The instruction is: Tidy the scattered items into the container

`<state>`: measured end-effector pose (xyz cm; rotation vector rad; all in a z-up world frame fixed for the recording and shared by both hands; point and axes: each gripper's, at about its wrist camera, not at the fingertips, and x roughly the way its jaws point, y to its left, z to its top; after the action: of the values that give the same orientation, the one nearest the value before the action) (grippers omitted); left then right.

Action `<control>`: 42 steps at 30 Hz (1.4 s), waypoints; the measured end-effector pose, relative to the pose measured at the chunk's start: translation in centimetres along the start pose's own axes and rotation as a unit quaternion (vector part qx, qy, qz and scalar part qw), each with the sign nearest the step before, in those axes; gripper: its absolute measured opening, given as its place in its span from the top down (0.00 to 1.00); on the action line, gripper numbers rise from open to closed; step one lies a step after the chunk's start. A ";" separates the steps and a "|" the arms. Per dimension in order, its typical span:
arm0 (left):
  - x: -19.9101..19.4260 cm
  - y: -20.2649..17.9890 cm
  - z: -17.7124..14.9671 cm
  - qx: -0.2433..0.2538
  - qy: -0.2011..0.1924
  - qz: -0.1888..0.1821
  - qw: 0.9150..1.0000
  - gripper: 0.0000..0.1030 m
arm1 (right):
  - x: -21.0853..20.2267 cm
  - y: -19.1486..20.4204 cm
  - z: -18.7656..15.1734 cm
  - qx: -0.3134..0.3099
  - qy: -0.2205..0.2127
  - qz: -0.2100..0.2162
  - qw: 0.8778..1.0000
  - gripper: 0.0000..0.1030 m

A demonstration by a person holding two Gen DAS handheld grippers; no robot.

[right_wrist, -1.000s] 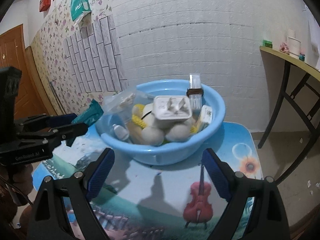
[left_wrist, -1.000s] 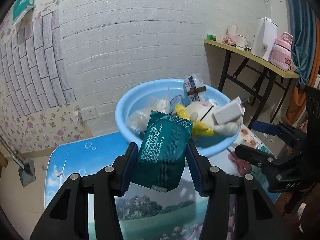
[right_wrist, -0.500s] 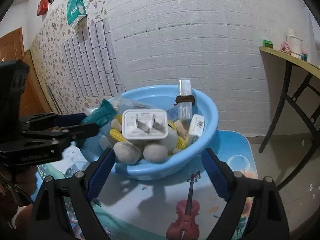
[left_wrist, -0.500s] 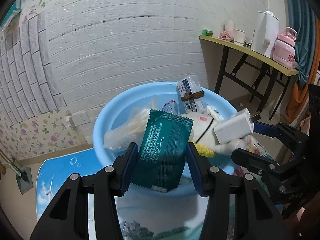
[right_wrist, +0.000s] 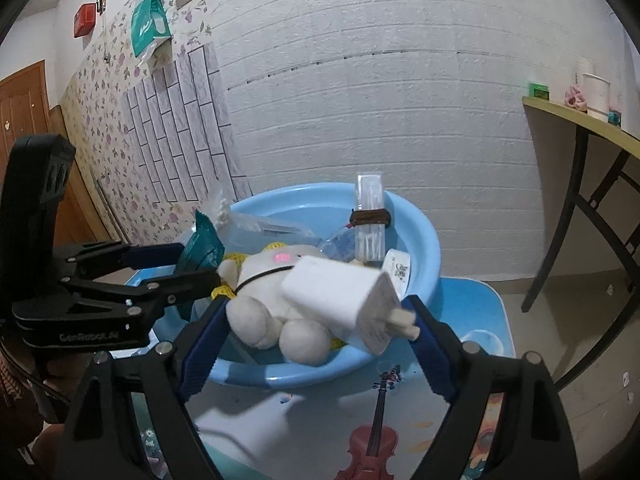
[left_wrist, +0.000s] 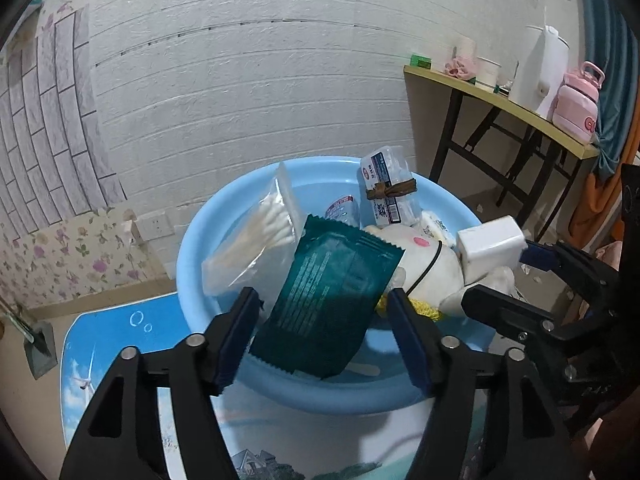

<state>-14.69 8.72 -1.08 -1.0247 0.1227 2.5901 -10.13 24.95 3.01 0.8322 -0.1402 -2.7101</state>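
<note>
A light blue basin (left_wrist: 320, 394) (right_wrist: 420, 236) stands on the picture-printed table and holds a white plush toy (right_wrist: 264, 300), a bag of cotton swabs (left_wrist: 256, 236), a clear box with a brown band (left_wrist: 386, 188) and small packets. My left gripper (left_wrist: 324, 312) has its jaws spread; the dark green sachet (left_wrist: 328, 300) lies tilted between them over the basin's near rim. My right gripper (right_wrist: 320, 320) is open at the basin's edge, with a white charger plug (right_wrist: 340, 300) lying on the plush toy between its fingers.
A white brick wall rises right behind the basin. A yellow side table (left_wrist: 500, 100) with a white kettle and a pink bottle stands to the right. Each gripper shows in the other's view (left_wrist: 560, 300) (right_wrist: 100, 280).
Both grippers moved in over the basin. The left jaws opened wider and the green sachet tilted loose between them. The white plug now lies close between the right fingers.
</note>
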 end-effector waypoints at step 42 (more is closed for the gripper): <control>-13.5 0.0 -4.7 -0.034 -0.051 0.050 0.997 0.07 | -8.3 7.9 -0.3 -0.031 -0.009 -0.027 0.999 0.16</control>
<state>-2.50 3.83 4.62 -0.9286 0.0623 2.7489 -1.40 20.03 8.62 0.8049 -0.0375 -2.7581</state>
